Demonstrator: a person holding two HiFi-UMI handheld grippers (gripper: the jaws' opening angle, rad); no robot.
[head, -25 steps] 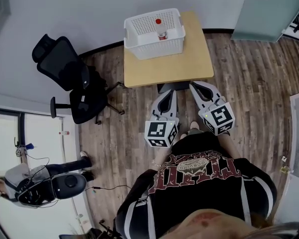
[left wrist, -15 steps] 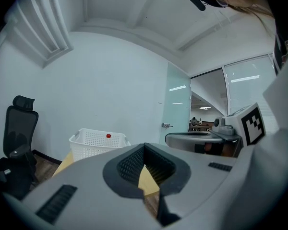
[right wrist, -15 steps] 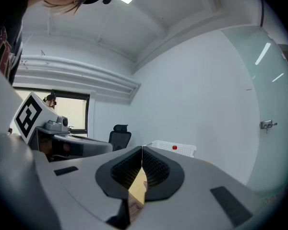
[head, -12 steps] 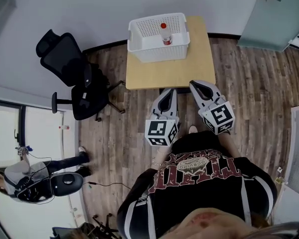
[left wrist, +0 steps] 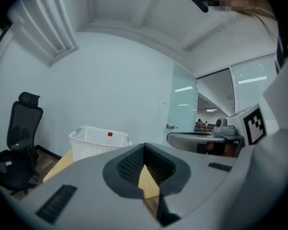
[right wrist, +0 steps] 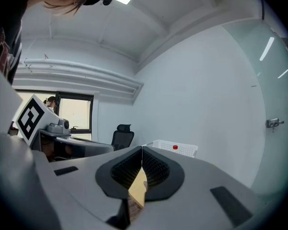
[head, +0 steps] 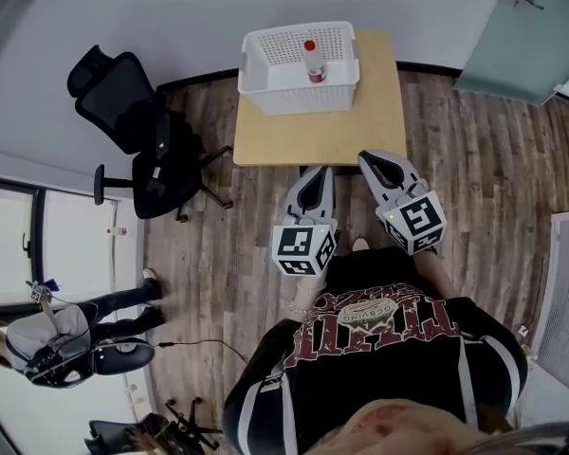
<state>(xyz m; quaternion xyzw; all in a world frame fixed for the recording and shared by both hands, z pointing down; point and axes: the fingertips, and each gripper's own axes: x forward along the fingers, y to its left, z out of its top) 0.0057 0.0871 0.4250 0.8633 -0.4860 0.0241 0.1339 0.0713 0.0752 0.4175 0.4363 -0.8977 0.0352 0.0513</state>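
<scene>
A white perforated basket (head: pixel 299 93) stands at the far end of a small wooden table (head: pixel 313 126), with a clear red-capped bottle (head: pixel 310 62) upright inside it. My left gripper (head: pixel 321 172) and right gripper (head: pixel 368 158) hang side by side just short of the table's near edge, both shut with nothing between the jaws. In the left gripper view the gripper (left wrist: pixel 144 145) points toward the basket (left wrist: pixel 98 145) and bottle cap (left wrist: pixel 110 135). The right gripper (right wrist: pixel 142 148) sees the basket (right wrist: pixel 177 150) farther off.
A black office chair (head: pixel 133 126) stands left of the table on the wood floor. A frosted glass door (head: pixel 522 36) is at the far right. Another person (head: pixel 47 339) with equipment is at the lower left, behind a glass partition.
Both grippers stay shut and side by side before the table. The head view has shifted a little, and the left gripper view has drifted slightly.
</scene>
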